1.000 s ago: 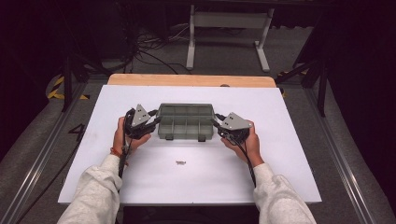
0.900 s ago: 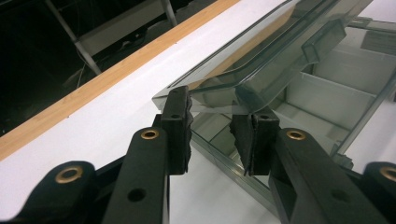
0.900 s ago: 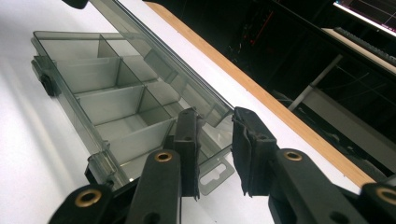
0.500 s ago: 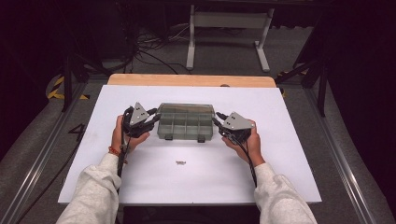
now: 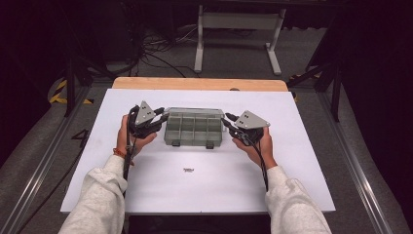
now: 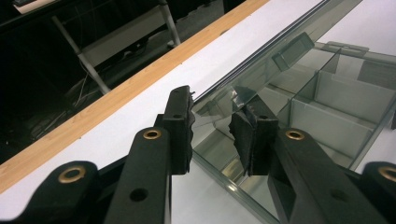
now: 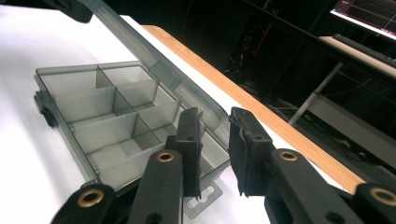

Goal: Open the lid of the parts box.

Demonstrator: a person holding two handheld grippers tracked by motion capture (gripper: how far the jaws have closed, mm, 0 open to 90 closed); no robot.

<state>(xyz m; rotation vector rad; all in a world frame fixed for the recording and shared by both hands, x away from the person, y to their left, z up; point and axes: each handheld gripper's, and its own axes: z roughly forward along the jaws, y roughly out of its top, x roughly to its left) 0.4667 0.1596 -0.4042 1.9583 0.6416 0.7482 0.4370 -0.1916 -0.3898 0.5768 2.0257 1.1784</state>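
Compartment box, grey and translucent, sits at table centre with its lid raised. Left gripper and right gripper flank its ends, jaws parted, grasping nothing. Small object lies nearer.

The white table is bright, lit from above, and the room around it is very dark. Shadows under the hands are soft and small. In the high view the picture is a bit grainy but clear enough. In the left gripper view the see-through box shines, and its lid acts like a mirror, showing a faint copy of one black jaw. The nearest parts of the jaws look blurry. In the right gripper view the far background is dark and fuzzy, and the table's near corner glows almost pure white.
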